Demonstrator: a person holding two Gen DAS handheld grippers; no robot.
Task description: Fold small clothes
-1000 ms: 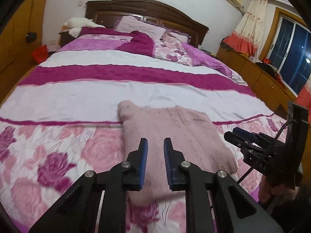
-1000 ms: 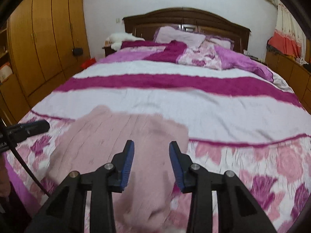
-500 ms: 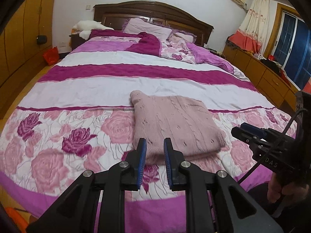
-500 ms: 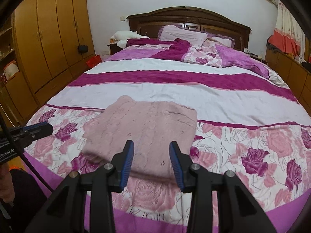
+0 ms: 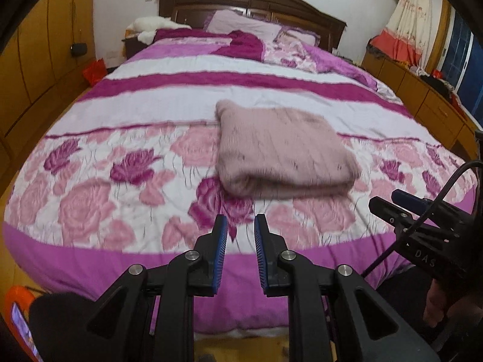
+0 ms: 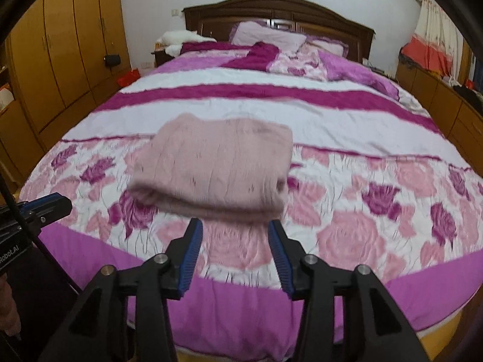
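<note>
A folded pink knit sweater [image 5: 280, 150] lies flat on the rose-patterned bedspread [image 5: 120, 181] near the foot of the bed; it also shows in the right wrist view [image 6: 214, 166]. My left gripper [image 5: 240, 226] is open with a narrow gap, empty, held back over the bed's front edge, short of the sweater. My right gripper [image 6: 234, 229] is open wider, empty, just short of the sweater's near fold. The right gripper shows at the right of the left wrist view [image 5: 404, 208], and the left gripper at the left of the right wrist view [image 6: 39, 208].
The bed has a dark wooden headboard [image 6: 277, 15], pillows and a rumpled purple duvet [image 6: 347, 63] at the far end. Wooden wardrobes [image 6: 60, 45] stand on the left, low wooden cabinets [image 5: 422, 96] on the right. An orange object [image 5: 18, 325] is at lower left.
Both grippers have pulled back and away from the sweater toward the foot of the bed. The sweater stays folded on the bed. The jaws have kept the same openings.
</note>
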